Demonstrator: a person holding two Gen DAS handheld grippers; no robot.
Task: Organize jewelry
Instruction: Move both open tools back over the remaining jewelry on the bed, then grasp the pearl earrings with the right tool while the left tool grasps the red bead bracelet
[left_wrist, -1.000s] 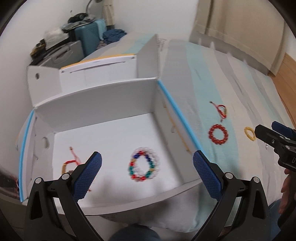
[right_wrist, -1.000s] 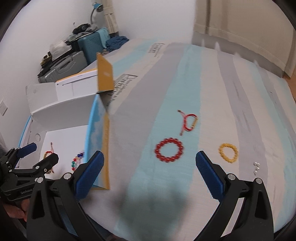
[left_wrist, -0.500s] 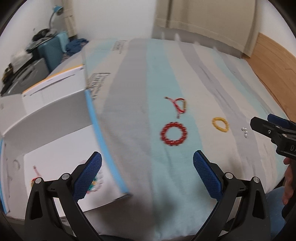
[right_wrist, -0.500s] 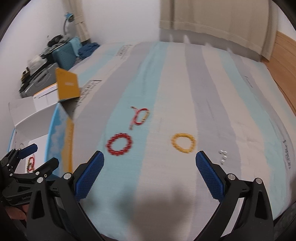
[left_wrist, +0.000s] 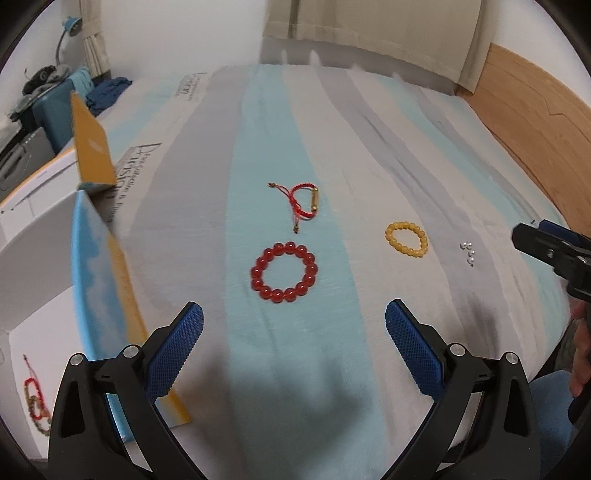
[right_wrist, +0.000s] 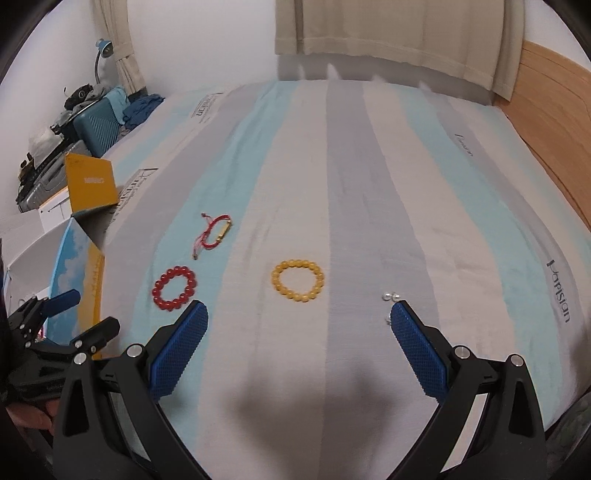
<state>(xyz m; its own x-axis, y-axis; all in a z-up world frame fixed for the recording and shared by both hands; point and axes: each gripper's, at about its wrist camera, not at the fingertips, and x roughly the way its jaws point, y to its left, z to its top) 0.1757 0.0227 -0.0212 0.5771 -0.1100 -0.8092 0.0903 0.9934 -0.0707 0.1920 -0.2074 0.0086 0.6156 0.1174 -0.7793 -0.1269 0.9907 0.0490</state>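
Room: white walls, beige curtain (right_wrist: 388, 33) behind the bed, wooden headboard (right_wrist: 546, 96) curving along the right, teal suitcase (right_wrist: 98, 127) and a lamp (right_wrist: 103, 48) in the far left corner.
Bed: sheet (right_wrist: 351, 166) in long teal, grey and cream stripes with printed lettering, soft and slightly wrinkled.
Box: white cardboard box (left_wrist: 33, 266) at the left edge of the bed, open, with a blue and orange side wall and an upright orange flap (left_wrist: 92, 147); a red cord bracelet (left_wrist: 35, 398) lies on its floor.
Left gripper (left_wrist: 294, 339): black frame, blue cross-hatched pads set wide apart, nothing between them, above the sheet just short of the red beads.
Right gripper (right_wrist: 299, 339): same build, pads spread wide, nothing held.
Red bead bracelet (left_wrist: 283, 272): ring of glossy round beads, flat on a teal stripe.
Yellow bead bracelet (right_wrist: 297, 280): ring of smaller amber beads, to the right of the red one.
Red string bracelet (left_wrist: 301, 205): woven cord with a gold tube and loose knotted ends, just beyond the red beads.
Pearls (left_wrist: 467, 253): a few tiny white beads, farthest right, near the right gripper's right pad.
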